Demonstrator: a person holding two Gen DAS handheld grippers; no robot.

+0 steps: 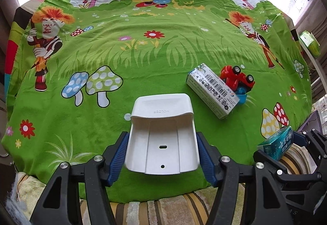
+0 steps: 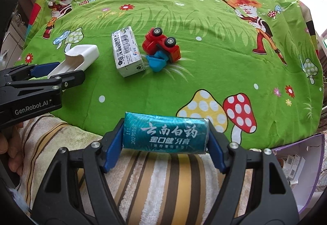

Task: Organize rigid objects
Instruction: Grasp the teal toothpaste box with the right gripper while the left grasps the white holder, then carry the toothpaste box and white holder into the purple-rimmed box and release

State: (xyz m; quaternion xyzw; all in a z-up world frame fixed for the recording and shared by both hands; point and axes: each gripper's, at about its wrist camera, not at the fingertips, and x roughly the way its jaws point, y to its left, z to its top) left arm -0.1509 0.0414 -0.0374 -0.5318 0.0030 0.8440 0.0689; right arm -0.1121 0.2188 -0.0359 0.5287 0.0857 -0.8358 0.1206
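Green cartoon cloth [image 1: 163,57] — purple box [image 2: 302,173] holds small cartons [image 2: 292,165].

Purple box [image 2: 302,165] cut off at right edge, contents unreadable; toy truck [image 1: 238,79] partly hidden behind white carton [image 1: 212,92].

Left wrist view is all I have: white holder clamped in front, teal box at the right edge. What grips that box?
Observer: The right gripper, blue pads pressing both ends of the toothpaste box.
Operator: Is it over the green cloth?
Observer: Mostly past its near edge, above a striped towel.
Operator: Anything beyond the cloth on the right?
Observer: A purple-edged carton with small packets inside.
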